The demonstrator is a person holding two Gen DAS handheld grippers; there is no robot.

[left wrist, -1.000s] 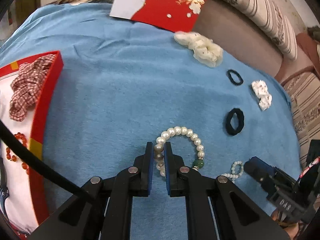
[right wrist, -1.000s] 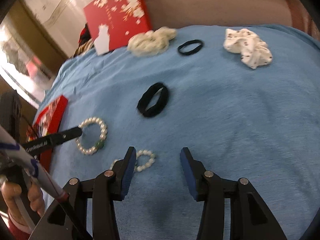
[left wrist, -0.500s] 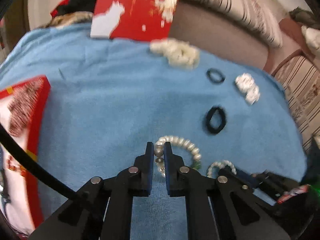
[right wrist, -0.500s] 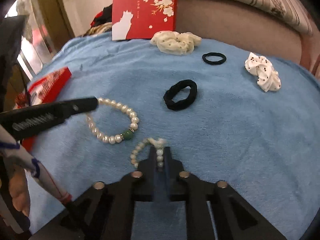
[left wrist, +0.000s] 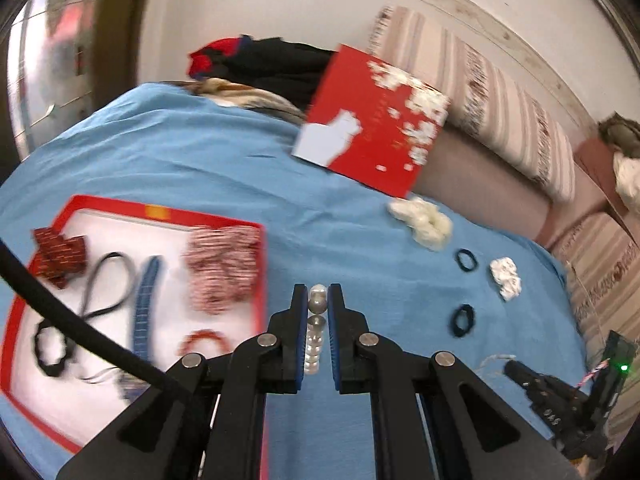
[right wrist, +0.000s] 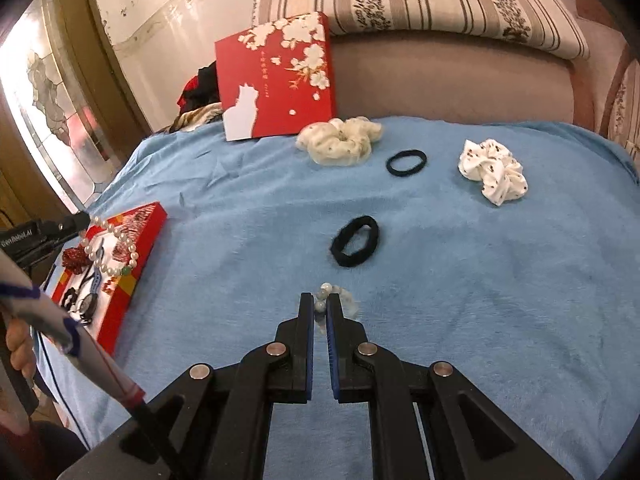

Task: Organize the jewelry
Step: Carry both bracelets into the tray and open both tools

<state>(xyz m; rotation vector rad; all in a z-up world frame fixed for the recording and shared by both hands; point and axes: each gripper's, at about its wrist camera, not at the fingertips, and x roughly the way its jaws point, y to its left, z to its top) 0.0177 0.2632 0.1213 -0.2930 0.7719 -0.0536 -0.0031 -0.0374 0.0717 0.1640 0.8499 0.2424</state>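
Note:
My left gripper [left wrist: 318,294] is shut on a large pearl bracelet [left wrist: 317,303], whose beads stack between the pads. In the right wrist view that left gripper [right wrist: 82,220] holds the bracelet [right wrist: 116,250], with its one green bead, hanging over the red tray [right wrist: 150,222]. My right gripper [right wrist: 320,302] is shut on a small pale bead bracelet [right wrist: 346,300], lifted just above the blue cloth [right wrist: 480,280]. In the left wrist view the right gripper [left wrist: 512,368] sits low at the right. The tray [left wrist: 160,213] holds a plaid scrunchie [left wrist: 222,268], a red bead bracelet [left wrist: 204,338] and black bands.
On the cloth lie a thick black hair tie [right wrist: 356,242], a thin black one [right wrist: 406,163], a cream scrunchie [right wrist: 340,140] and a white dotted scrunchie [right wrist: 494,172]. A red flowered lid [right wrist: 276,80] leans on the sofa back. A hand [right wrist: 20,344] shows at the left edge.
My right gripper closed on the small bracelet and lifted it. My left gripper raised the large pearl bracelet off the cloth and carried it left to the tray.

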